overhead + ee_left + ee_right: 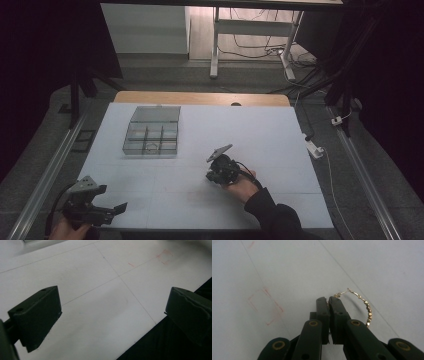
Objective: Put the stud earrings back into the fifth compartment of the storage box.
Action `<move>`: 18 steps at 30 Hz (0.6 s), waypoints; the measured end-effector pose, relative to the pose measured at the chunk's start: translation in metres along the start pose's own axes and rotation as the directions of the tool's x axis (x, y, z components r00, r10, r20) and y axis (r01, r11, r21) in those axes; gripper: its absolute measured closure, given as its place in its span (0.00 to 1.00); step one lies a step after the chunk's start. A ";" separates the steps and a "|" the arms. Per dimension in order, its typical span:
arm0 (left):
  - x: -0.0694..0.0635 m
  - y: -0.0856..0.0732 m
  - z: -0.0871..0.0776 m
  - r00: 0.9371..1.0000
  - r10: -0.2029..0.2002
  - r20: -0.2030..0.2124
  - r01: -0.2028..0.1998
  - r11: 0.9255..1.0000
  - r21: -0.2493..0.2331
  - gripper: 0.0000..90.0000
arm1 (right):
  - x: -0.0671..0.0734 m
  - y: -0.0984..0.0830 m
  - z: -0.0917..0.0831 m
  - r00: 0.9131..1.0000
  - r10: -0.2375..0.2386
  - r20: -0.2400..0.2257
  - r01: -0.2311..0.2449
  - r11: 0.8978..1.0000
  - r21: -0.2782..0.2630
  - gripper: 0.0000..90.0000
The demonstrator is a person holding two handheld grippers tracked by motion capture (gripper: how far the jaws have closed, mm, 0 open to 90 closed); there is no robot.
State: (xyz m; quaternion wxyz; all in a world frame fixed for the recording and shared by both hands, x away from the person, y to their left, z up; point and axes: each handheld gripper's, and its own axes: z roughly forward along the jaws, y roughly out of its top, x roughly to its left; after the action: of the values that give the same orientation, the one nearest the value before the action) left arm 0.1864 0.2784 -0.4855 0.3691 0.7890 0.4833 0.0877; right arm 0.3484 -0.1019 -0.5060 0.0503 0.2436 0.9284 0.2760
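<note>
— What's the right claw (328, 300) doing?

— Its jaws are pressed together on a gold hoop (364, 306). The thin wire end is pinched at the tips, and the beaded arc curves out to one side, just above the white surface (287, 267).

— Where on the surface is that?

— Seen from above, the right claw (216, 170) is a little right of the middle, nearer the front edge than the back. Red marks (265, 306) are drawn just beside it.

— And the left claw?

— The left claw (112, 207) hangs over the front left corner, jaws wide apart, nothing between them; bare surface (100, 302) lies under it.

— Anything else?

— A clear box (151, 131) with compartments sits toward the back left, well apart from both claws.
</note>
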 end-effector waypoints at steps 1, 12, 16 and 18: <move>0.000 0.000 0.000 1.000 0.002 0.001 -0.002 1.000 0.000 0.01 | 0.000 0.001 -0.002 1.000 0.006 -0.004 -0.006 1.000 -0.014 0.96; 0.001 0.000 0.000 1.000 -0.002 0.001 0.002 1.000 0.001 0.01 | 0.001 0.014 -0.018 1.000 -0.007 -0.019 0.005 0.994 -0.105 0.96; 0.000 0.000 0.000 1.000 -0.002 0.001 0.002 1.000 0.002 0.01 | 0.004 0.021 -0.019 0.999 -0.021 -0.026 0.017 0.992 -0.125 0.96; 0.001 0.000 0.000 1.000 -0.003 0.002 0.003 1.000 0.002 0.01 | 0.006 0.024 -0.019 0.999 -0.028 -0.030 0.024 0.991 -0.135 0.96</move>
State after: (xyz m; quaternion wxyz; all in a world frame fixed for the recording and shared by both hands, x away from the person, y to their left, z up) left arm 0.1871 0.2786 -0.4857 0.3688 0.7887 0.4843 0.0860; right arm 0.3486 -0.0908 -0.4765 0.0554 0.2233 0.9114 0.3413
